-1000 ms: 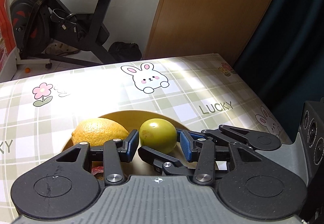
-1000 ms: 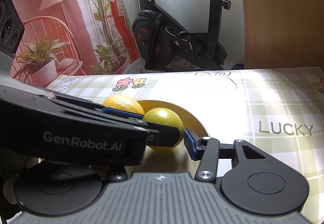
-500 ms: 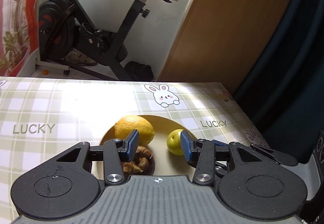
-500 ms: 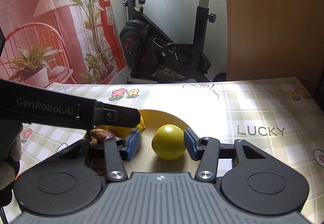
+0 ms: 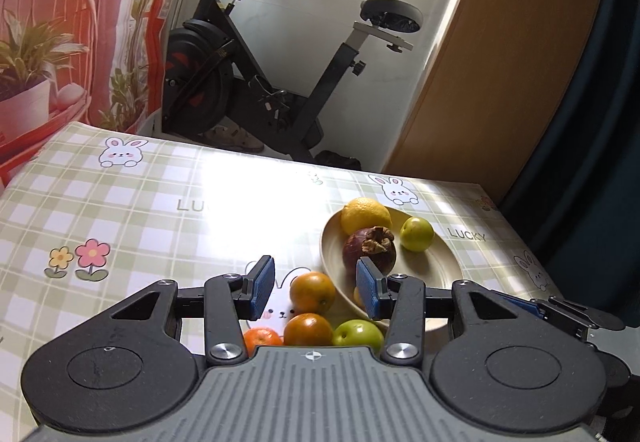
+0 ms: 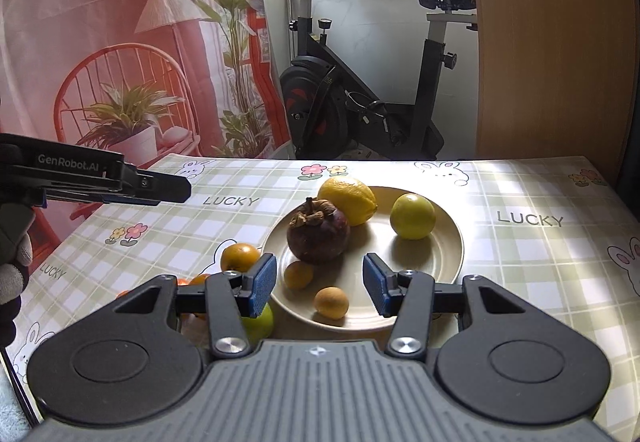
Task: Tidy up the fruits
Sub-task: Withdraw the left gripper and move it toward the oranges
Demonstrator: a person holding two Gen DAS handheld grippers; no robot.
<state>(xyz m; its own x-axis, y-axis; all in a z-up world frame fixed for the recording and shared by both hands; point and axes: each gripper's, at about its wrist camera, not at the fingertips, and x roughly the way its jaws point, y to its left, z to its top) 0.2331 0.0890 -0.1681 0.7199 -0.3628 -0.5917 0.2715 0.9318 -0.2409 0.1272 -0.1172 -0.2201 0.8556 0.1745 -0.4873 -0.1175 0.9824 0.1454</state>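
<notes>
From the left wrist: left gripper (image 5: 316, 286) hung above the checked tablecloth (image 5: 140, 226), jaws apart with nothing between the pads; saw a cream plate (image 5: 440, 266) with a lemon (image 5: 365, 215), mangosteen (image 5: 370, 250) and green fruit (image 5: 417, 234), plus oranges (image 5: 312, 292) and a green apple (image 5: 357, 334) just beside it. From the right wrist: right gripper (image 6: 320, 284) was over the plate's near rim, jaws parted, gripping nothing, two small yellow fruits (image 6: 331, 303) below.
</notes>
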